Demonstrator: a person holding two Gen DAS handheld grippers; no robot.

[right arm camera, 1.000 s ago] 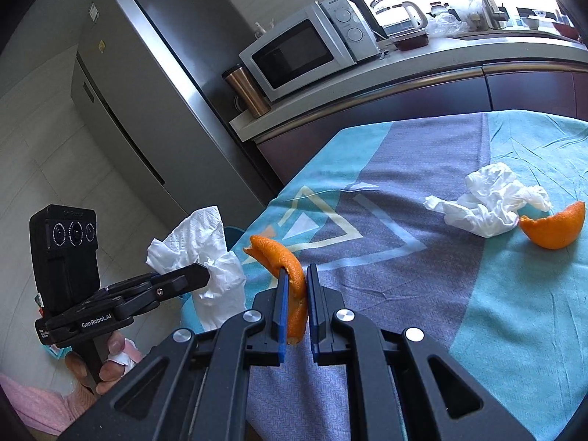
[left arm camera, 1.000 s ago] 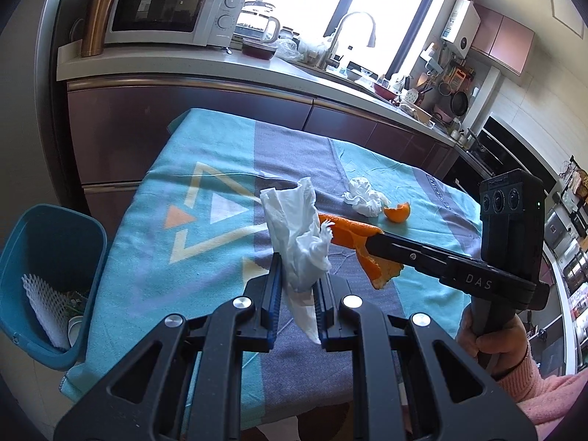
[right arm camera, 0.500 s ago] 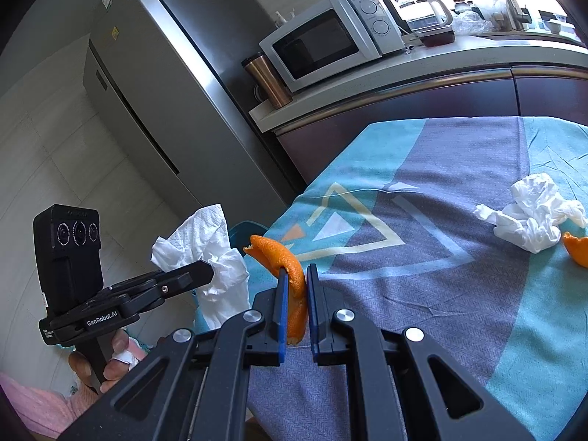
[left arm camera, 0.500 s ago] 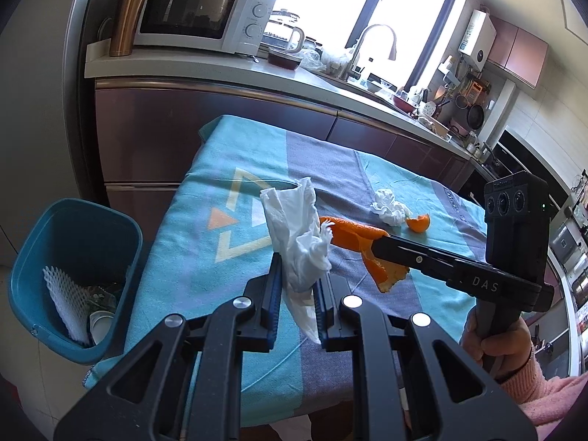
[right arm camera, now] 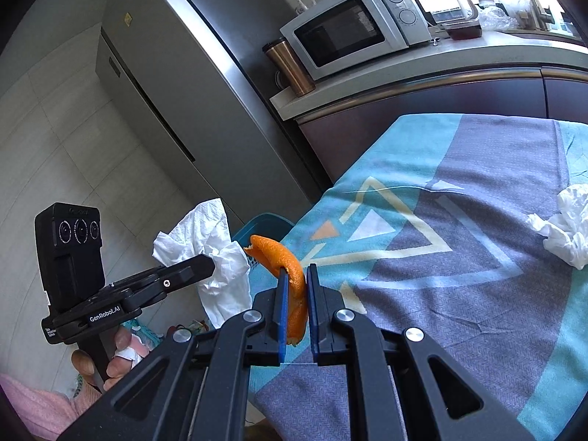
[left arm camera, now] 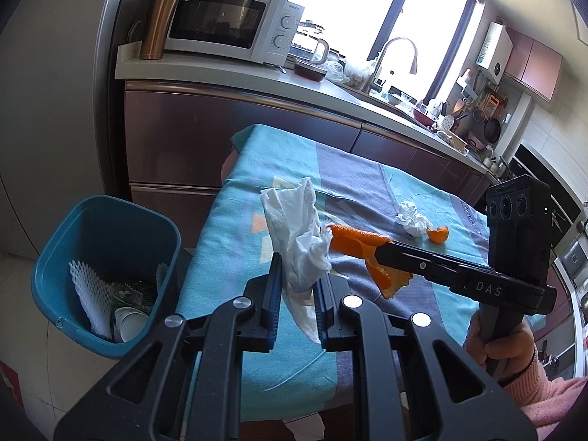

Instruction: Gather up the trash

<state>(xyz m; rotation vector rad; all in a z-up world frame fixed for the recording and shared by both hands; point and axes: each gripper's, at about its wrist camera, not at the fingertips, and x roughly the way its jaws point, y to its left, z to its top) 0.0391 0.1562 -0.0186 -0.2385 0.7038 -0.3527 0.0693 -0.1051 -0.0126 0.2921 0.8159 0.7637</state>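
Gripping a crumpled white paper tissue (left arm camera: 299, 242) in the left tongs (left arm camera: 297, 286), curled orange peel strip (right arm camera: 288, 275) clamped in the right tongs (right arm camera: 296, 290), both above the teal-clothed table (left arm camera: 235, 257) edge, beside an open blue plastic bin (left arm camera: 106, 235).

The right gripper (right arm camera: 296, 296) has its jaws clamped on a curled strip of orange peel (right arm camera: 290, 272), held above the edge of the surface's teal and grey cloth (right arm camera: 477, 275). To the left, the left gripper (right arm camera: 194, 270) grips a white tissue (right arm camera: 211, 253). A crumpled tissue (right arm camera: 566, 231) lies on the cloth at right. A microwave (right arm camera: 352, 31) and copper tumbler (right arm camera: 290, 66) stand on the counter behind.
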